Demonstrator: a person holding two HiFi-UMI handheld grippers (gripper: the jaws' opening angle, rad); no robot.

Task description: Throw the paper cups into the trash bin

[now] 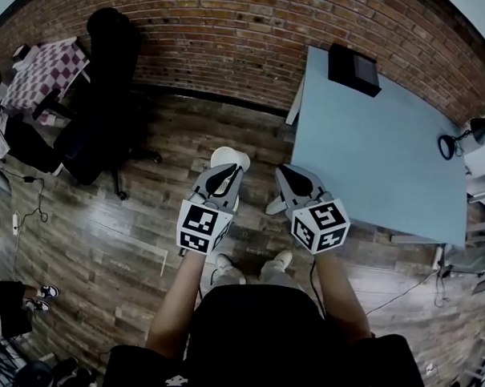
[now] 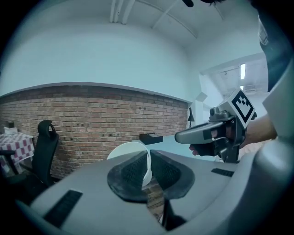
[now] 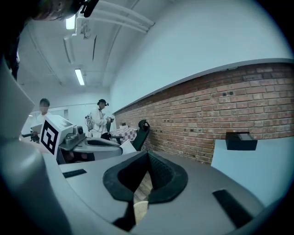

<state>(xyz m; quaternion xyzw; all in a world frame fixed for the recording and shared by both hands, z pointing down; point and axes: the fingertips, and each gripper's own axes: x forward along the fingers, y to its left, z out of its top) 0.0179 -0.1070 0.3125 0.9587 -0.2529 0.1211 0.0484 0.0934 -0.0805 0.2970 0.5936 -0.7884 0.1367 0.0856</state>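
Observation:
A white paper cup (image 1: 230,157) hangs over the wooden floor in front of the person, with my left gripper (image 1: 226,172) shut on it. In the left gripper view the cup's thin wall (image 2: 130,149) is pinched between the dark pads (image 2: 133,173), with its round rim sticking out to the left. My right gripper (image 1: 286,174) is level with the left one, a little to its right, near the table's corner. Its jaws (image 3: 147,161) are shut with nothing between them. No trash bin shows in any view.
A light blue table (image 1: 373,146) stands to the right with a black box (image 1: 354,69) at its far edge, against the brick wall (image 1: 233,36). A black office chair (image 1: 102,102) and a checkered table (image 1: 43,74) stand at the left. Cables lie on the floor (image 1: 25,207). People stand far off (image 3: 98,120).

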